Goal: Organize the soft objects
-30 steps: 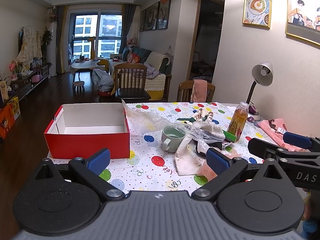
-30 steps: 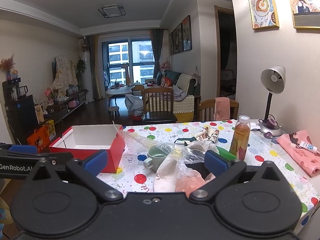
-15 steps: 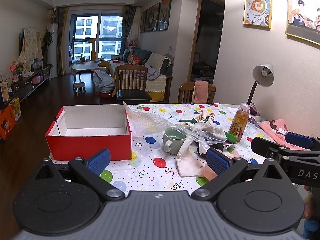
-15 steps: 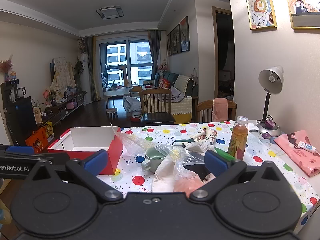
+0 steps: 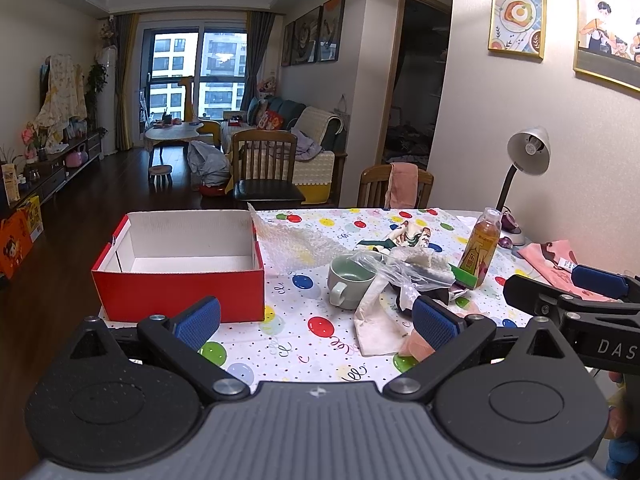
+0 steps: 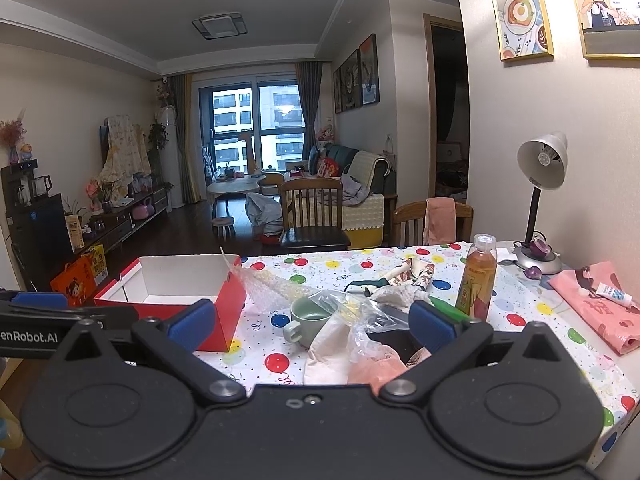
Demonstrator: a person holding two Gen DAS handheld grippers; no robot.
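A heap of soft things lies mid-table: a cream cloth [image 5: 376,320], a pink cloth [image 6: 376,364], a clear plastic bag [image 6: 356,320] and a dark cloth [image 6: 390,340]. A sheet of bubble wrap [image 5: 292,242] leans against the empty red box [image 5: 180,264]. My left gripper [image 5: 316,318] hovers open above the near table edge, short of the heap. The right gripper [image 6: 310,322] is also open and empty, just before the heap; its finger [image 5: 600,282] shows at the right of the left wrist view.
A green mug [image 5: 348,280] stands beside the heap, a juice bottle [image 5: 482,246] behind it. A patterned cloth [image 5: 408,236] lies farther back. At the far right are a desk lamp [image 6: 538,200] and a pink bag [image 6: 600,304] with a small tube. Chairs stand beyond the table.
Both grippers have drawn back and risen slightly, so the table sits a little lower and farther in both views. Nothing on the table has moved.
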